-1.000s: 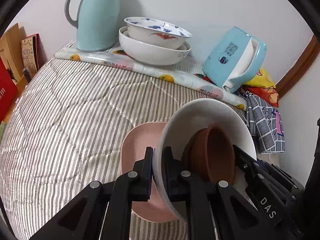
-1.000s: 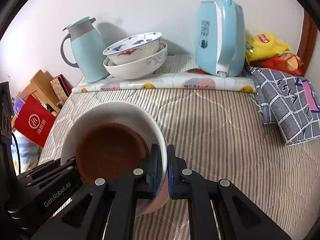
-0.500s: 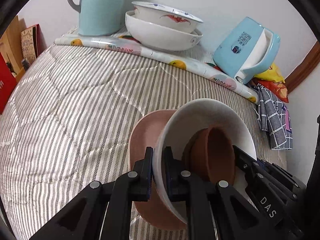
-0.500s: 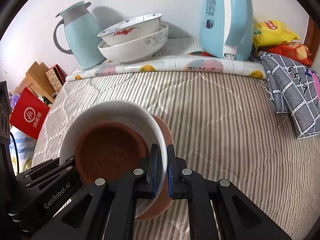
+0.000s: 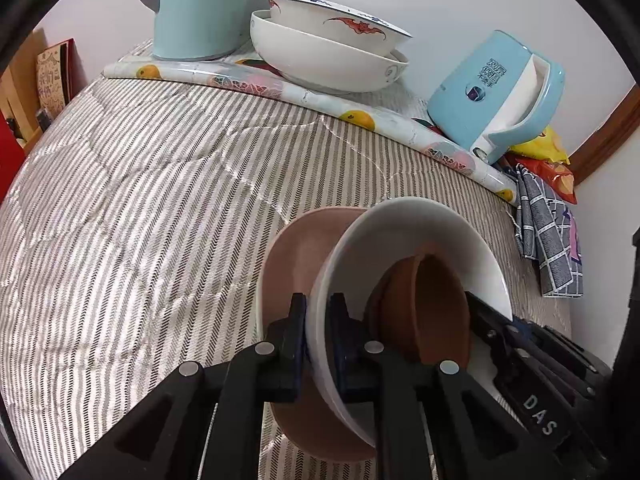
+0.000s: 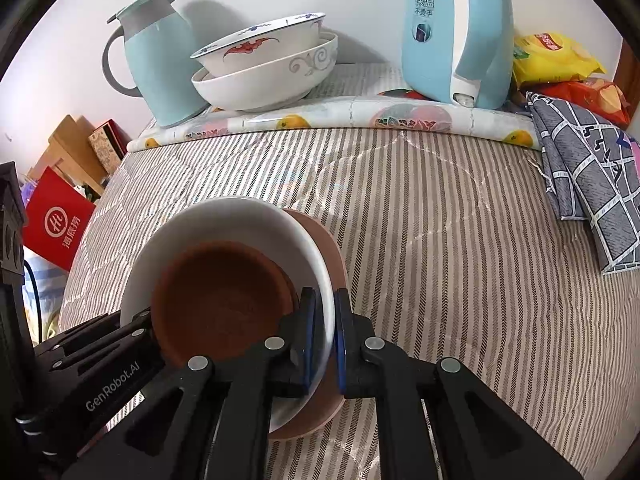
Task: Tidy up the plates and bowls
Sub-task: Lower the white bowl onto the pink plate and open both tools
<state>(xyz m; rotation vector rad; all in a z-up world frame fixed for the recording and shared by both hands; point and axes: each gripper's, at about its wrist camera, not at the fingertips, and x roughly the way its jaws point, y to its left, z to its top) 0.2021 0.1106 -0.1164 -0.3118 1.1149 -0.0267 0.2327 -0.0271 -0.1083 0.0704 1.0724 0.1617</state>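
Observation:
A white bowl (image 5: pixel 404 236) holds a brown bowl (image 5: pixel 424 308) and hangs over a pink plate (image 5: pixel 300 256) on the striped quilt. My left gripper (image 5: pixel 318 316) is shut on the white bowl's left rim. My right gripper (image 6: pixel 324 320) is shut on its right rim (image 6: pixel 316 264); the brown bowl (image 6: pixel 220 296) and pink plate (image 6: pixel 332 256) show there too. At the back, a painted bowl (image 5: pixel 336 28) sits nested in a larger white bowl (image 5: pixel 320 60), also in the right wrist view (image 6: pixel 264 76).
A light blue jug (image 6: pixel 160 60) stands left of the stacked bowls, a light blue kettle (image 6: pixel 460 32) to their right, both on a fruit-print mat (image 6: pixel 340 116). A checked cloth (image 6: pixel 592 184) and snack bags (image 6: pixel 552 60) lie at the right. A red bag (image 6: pixel 56 220) sits beyond the left edge.
Both grippers have carried the white bowl with the brown bowl forward toward the stacked bowls, which now look nearer. More of the pink plate shows beneath. Both grips are unchanged.

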